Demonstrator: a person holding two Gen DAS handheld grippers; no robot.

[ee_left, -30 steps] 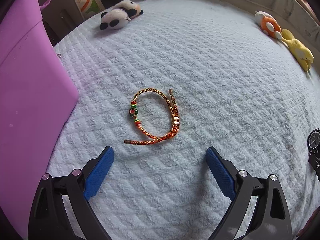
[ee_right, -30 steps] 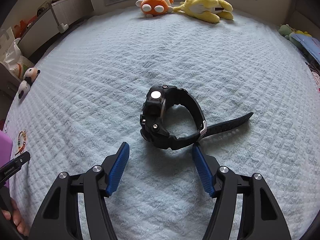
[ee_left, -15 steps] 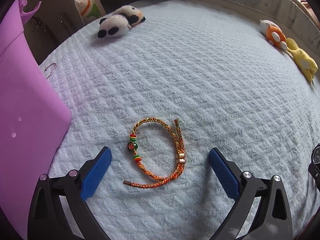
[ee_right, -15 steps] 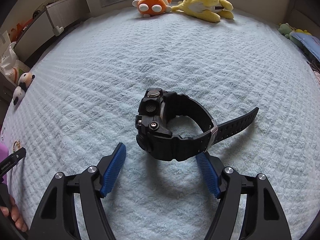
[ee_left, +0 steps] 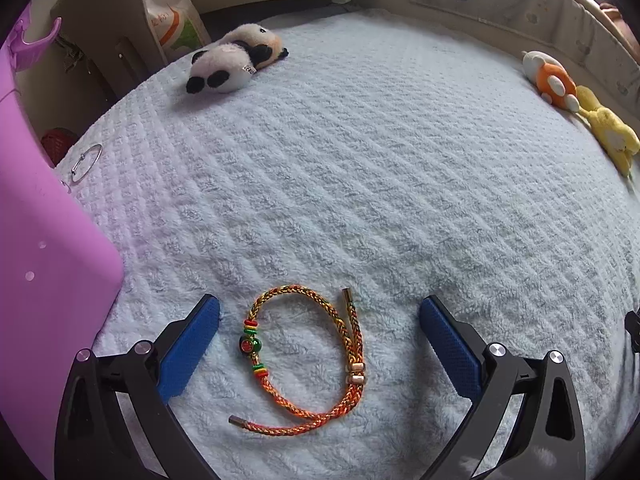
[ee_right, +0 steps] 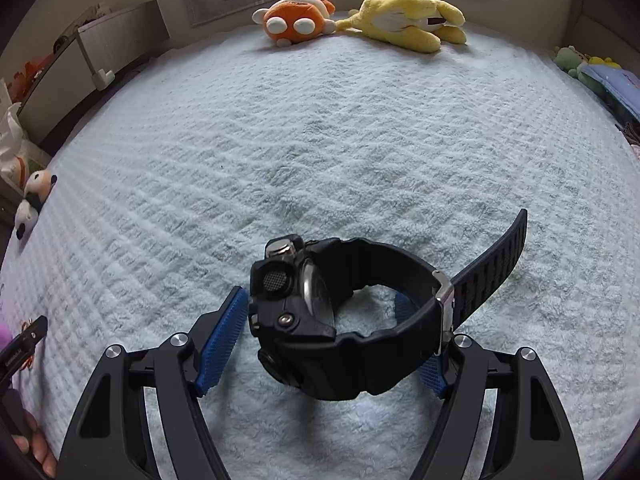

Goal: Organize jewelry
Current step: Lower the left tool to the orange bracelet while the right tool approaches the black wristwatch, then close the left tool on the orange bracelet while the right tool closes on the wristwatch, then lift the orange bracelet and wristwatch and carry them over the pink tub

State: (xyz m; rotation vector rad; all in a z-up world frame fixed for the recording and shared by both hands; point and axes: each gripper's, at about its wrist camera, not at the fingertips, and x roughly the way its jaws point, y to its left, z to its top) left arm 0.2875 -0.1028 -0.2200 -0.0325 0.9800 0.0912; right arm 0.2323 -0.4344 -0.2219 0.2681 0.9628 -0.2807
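Observation:
A braided orange and gold bracelet (ee_left: pixel 354 344) with a green bead lies flat on the pale quilted blanket (ee_left: pixel 360 160). My left gripper (ee_left: pixel 320 305) is open and low over it, a blue pad on each side, neither touching the cord. A black wristwatch (ee_right: pixel 304 320) lies on its side, its strap buckled into a loop and the loose tail pointing right. My right gripper (ee_right: pixel 320 296) straddles it with the jaws wide. The left pad stands just clear of the case, and the strap partly hides the right pad.
A purple box (ee_left: pixel 48 280) fills the left edge, with a thin silver bangle (ee_left: pixel 86 162) behind it. A panda plush (ee_left: pixel 232 64) lies at the bed's far left, and orange (ee_right: pixel 296 20) and yellow plush toys (ee_right: pixel 408 24) at the far edge. A hand (ee_right: pixel 38 452) shows at lower left.
Both grippers have moved forward and lower. The bracelet, earlier ahead of the left fingers, now lies between them. The watch has likewise come between the right fingers, which have spread a little wider.

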